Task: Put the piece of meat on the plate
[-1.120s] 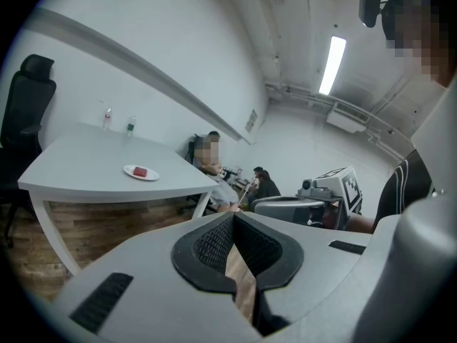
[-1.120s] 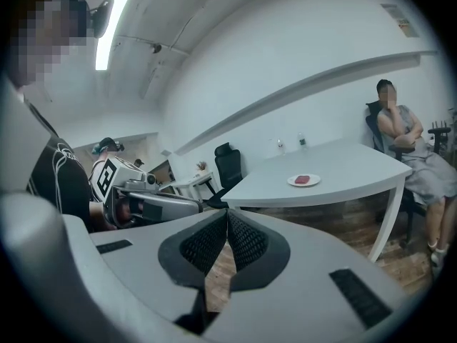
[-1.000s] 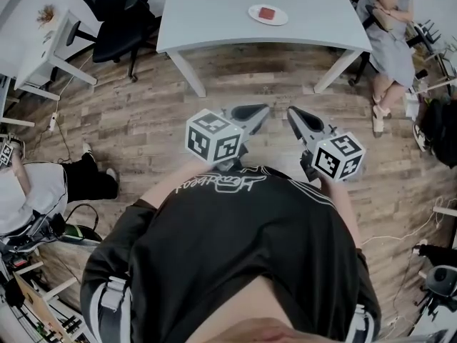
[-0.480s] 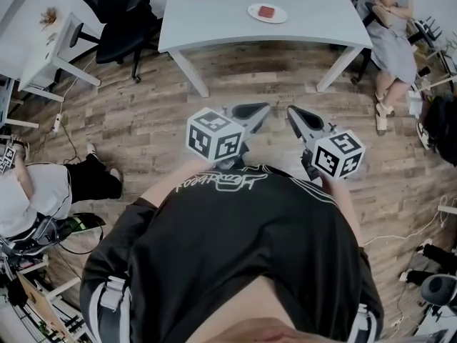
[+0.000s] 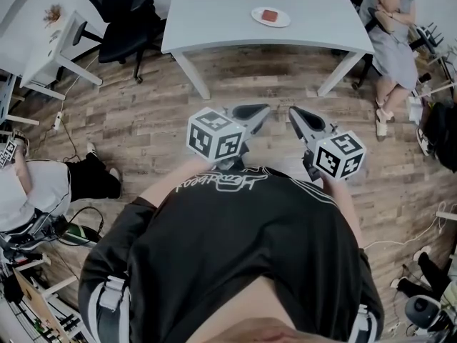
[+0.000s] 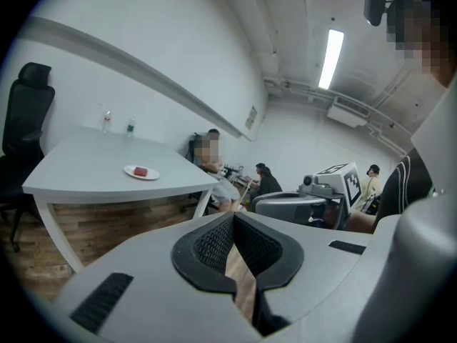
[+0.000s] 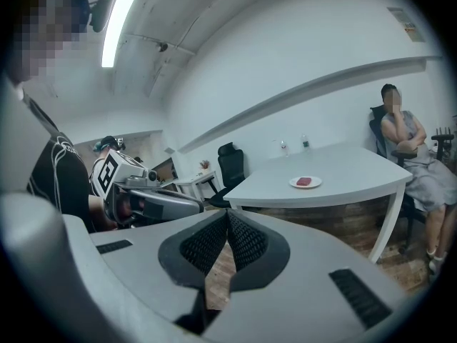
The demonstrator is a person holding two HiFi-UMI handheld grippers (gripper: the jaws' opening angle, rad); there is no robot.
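Observation:
A red piece of meat (image 5: pixel 269 15) lies on a small white plate (image 5: pixel 279 21) on the grey table (image 5: pixel 214 6), far ahead of me. The left gripper view shows the meat (image 6: pixel 141 171) on the plate (image 6: pixel 151 175), and so does the right gripper view, meat (image 7: pixel 305 181) on plate (image 7: pixel 315 184). My left gripper (image 5: pixel 265 109) and right gripper (image 5: pixel 291 111) are held side by side in front of my chest, over the wooden floor and well short of the table. Both are shut, with nothing between the pads (image 6: pixel 214 245) (image 7: pixel 246 245).
A black office chair (image 5: pixel 118 20) stands left of the table, with a small white side table (image 5: pixel 46 45) beyond it. One person sits at the table's right end (image 5: pixel 389 34), another at the far left (image 5: pixel 28 191). Wooden floor (image 5: pixel 143 120) lies between me and the table.
Both grippers have kept still and shut. Only the head view has drifted a little, so the table and plate sit slightly further right in it.

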